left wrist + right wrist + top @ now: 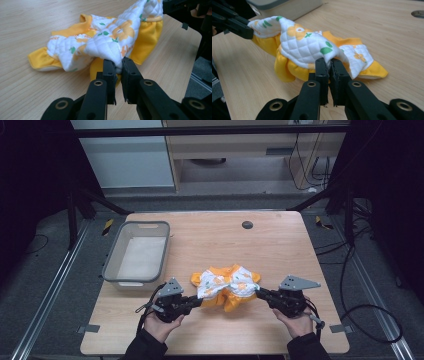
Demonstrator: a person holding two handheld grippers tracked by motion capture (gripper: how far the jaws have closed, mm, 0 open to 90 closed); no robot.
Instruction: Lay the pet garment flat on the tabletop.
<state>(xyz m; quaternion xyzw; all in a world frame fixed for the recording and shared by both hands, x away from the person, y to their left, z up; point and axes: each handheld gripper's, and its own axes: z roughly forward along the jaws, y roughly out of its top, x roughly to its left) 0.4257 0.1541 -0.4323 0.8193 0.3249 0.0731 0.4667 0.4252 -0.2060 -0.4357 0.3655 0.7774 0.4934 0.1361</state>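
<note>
High view: both tongs pinch the quilted garment (pixel 227 287) — left tongs (pixel 199 301) one end; right tongs (pixel 260 292) the other.

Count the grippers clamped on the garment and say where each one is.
2. The left gripper pinches the quilted garment at its left end; the right gripper pinches its right end, on the table's near side.
</note>
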